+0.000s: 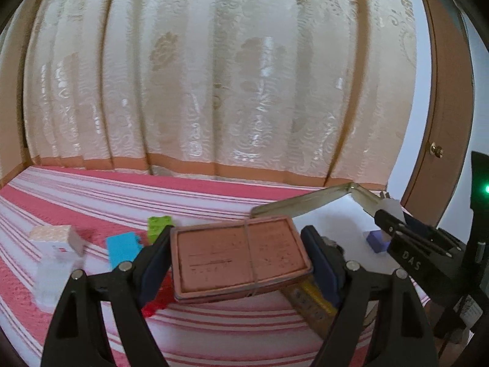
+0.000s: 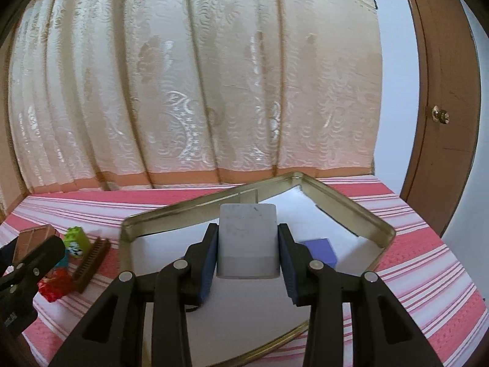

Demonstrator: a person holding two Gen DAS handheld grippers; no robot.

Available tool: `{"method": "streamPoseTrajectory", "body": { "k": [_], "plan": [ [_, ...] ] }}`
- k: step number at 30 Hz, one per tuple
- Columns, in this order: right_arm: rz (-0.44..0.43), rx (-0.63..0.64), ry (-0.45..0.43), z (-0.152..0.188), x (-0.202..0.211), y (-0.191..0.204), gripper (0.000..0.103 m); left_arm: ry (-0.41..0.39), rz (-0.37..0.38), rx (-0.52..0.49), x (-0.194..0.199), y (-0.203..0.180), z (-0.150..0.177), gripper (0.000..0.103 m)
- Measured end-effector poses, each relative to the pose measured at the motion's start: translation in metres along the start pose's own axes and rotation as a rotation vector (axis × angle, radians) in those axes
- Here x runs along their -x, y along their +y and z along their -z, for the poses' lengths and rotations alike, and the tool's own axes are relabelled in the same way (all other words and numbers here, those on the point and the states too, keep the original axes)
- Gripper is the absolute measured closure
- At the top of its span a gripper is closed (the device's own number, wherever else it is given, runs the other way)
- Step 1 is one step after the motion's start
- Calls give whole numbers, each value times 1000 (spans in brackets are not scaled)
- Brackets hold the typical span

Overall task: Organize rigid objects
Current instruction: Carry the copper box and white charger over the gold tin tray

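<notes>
1. Pinching a flat brown rectangular case with a band around its middle (image 1: 241,260), the left hand-held gripper (image 1: 241,263) has its pads pressed on the case's two short ends and carries it clear above the pink-and-white striped bed cover (image 1: 214,330).
2. The right hand-held gripper (image 2: 247,250) is closed on a pale grey rounded block (image 2: 248,238), held by its two side faces over the shallow gold-rimmed metal tray with a white floor (image 2: 351,208).
3. Both held things look stiff and light. The case is wide and smooth, so an end-to-end hold near its middle should keep it from pivoting. The grey block looks slick, so a grip low on its flat sides seems safest.
4. Just below the case lie a yellow-and-brown stick-like item (image 1: 308,302), partly hidden, and a red crinkly wrapped piece (image 1: 156,302).
5. Inside the tray, beside the grey block, rests a small blue-violet cuboid (image 2: 322,249).
6. Farther left on the bed cover sit a green toy brick (image 2: 76,240), a brown ridged comb-like piece (image 2: 91,260), a cyan flat block (image 1: 123,249) and a white-and-pink carton (image 1: 58,238).
7. Behind everything hangs a cream patterned curtain (image 1: 214,76).
</notes>
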State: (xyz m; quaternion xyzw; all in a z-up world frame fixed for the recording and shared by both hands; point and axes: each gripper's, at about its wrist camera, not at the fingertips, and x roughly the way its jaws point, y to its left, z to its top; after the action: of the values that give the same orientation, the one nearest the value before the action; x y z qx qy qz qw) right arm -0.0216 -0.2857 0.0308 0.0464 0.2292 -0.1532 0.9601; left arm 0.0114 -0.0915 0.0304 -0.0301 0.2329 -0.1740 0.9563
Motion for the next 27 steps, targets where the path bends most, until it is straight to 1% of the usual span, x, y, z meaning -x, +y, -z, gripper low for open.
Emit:
{"method": "streamPoseTrajectory", "body": {
  "k": [9,13,17,20,27],
  "plan": [
    [52,-8,17,-5,-15,-29,62,23,55,-42,-15,-46,2,21],
    [77,-26,42,-6,-25,-45,62,38,72,-67,-22,-65,5,21],
    [79,-54,67,-6,-33,-56,62,45,79,-93,-27,-81,8,21],
    [93,-47,74,-7,-37,-60,62,56,78,-115,-32,-93,12,21],
    [102,-52,101,-7,-45,-64,62,79,69,-122,-41,-99,13,21]
  ]
}}
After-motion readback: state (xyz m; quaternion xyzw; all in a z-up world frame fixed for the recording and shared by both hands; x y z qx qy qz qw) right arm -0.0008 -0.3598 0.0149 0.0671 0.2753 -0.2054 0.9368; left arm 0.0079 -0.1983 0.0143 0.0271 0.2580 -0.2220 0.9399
